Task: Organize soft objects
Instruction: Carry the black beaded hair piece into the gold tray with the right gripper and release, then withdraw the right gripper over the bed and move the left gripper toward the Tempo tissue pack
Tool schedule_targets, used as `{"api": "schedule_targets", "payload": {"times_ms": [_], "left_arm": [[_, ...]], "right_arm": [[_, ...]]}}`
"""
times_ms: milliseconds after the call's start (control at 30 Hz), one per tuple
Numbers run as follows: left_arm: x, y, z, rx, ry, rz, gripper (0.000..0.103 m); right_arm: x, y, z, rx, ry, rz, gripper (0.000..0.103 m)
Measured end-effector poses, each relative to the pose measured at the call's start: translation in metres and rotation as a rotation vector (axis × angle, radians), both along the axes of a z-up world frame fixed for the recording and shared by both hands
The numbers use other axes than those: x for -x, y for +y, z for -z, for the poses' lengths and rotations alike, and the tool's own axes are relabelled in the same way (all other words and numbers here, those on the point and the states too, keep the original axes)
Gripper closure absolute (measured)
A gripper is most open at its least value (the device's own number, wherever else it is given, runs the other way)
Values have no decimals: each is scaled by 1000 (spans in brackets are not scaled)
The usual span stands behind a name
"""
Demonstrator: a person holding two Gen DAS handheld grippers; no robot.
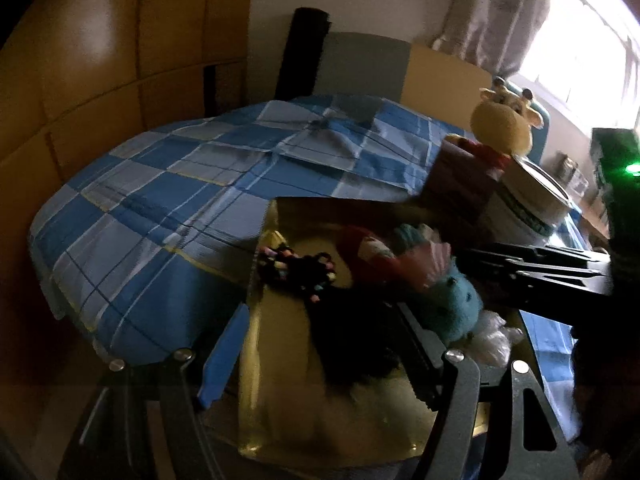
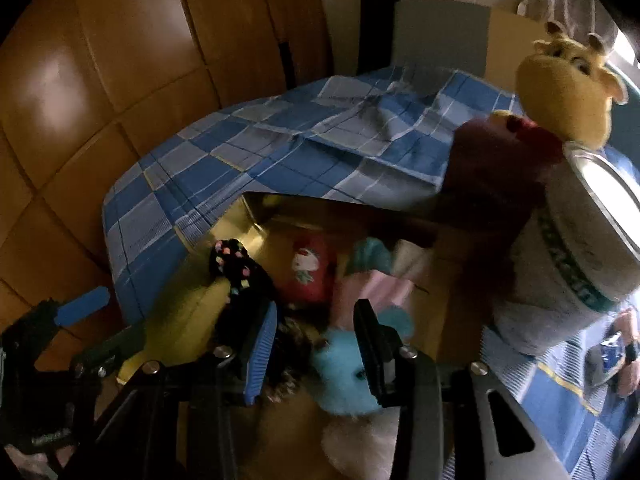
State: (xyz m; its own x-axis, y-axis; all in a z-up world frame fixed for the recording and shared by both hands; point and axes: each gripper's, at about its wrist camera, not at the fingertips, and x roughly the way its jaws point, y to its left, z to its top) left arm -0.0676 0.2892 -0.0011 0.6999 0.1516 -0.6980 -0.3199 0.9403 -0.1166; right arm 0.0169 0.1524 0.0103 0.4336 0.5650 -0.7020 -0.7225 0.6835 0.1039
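Your right claw [image 2: 316, 354] hangs straight over the blue plush toy [image 2: 344, 376] in the box [image 2: 240, 232], jaws half-wide and empty; your left claw [image 1: 320, 364] straddles the box's near-left wall, wide.

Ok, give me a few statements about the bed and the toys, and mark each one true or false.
1. The bedsheet is blue checked. True.
2. The giraffe plush lies in the same box as the turquoise plush. False: it sticks up out of a separate brown box, beside a white tin.
3. The right gripper is clamped on the red item. False: its fingers stand apart, over the turquoise plush.
4. A black soft toy with coloured dots lies at the edge of the yellow box. True.
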Motion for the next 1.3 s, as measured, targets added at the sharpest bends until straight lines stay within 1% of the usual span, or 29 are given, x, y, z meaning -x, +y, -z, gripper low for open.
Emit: {"api": "schedule_targets", "payload": {"times_ms": [133, 267, 400, 567, 767, 933, 1033, 1100, 1167, 1233, 1300], "left_arm": [[-4, -14, -1, -25, 7, 36, 30], [-7, -29, -3, -49, 12, 72, 29], [-12, -47, -5, -74, 16, 117, 28], [-21, -71, -6, -103, 26, 178, 27], [-30, -101, -8, -133, 29, 257, 26], [-38, -127, -8, -159, 34, 319, 26], [-43, -140, -8, -173, 39, 348, 26], [-48, -148, -7, -181, 42, 365, 26], [-52, -156, -6, -185, 47, 379, 26], [-56, -163, -5, -187, 49, 393, 26], [-60, -172, -4, -189, 52, 411, 26]], "right_arm": [[5, -24, -3, -7, -34, 11, 63], [5, -55, -6, -18, -63, 45, 63], [0, -97, -12, -49, -76, 111, 63], [-9, -146, -14, -45, -103, 209, 63], [-36, -217, -10, -19, -107, 394, 63], [-65, -280, 3, -14, -100, 604, 63], [-76, -318, 15, -47, -83, 733, 63], [-80, -345, 29, -90, -43, 823, 63], [-88, -361, 38, -108, 37, 887, 63], [-90, -375, 38, -178, 67, 922, 63], [-92, -384, 40, -199, 86, 944, 63]]}}
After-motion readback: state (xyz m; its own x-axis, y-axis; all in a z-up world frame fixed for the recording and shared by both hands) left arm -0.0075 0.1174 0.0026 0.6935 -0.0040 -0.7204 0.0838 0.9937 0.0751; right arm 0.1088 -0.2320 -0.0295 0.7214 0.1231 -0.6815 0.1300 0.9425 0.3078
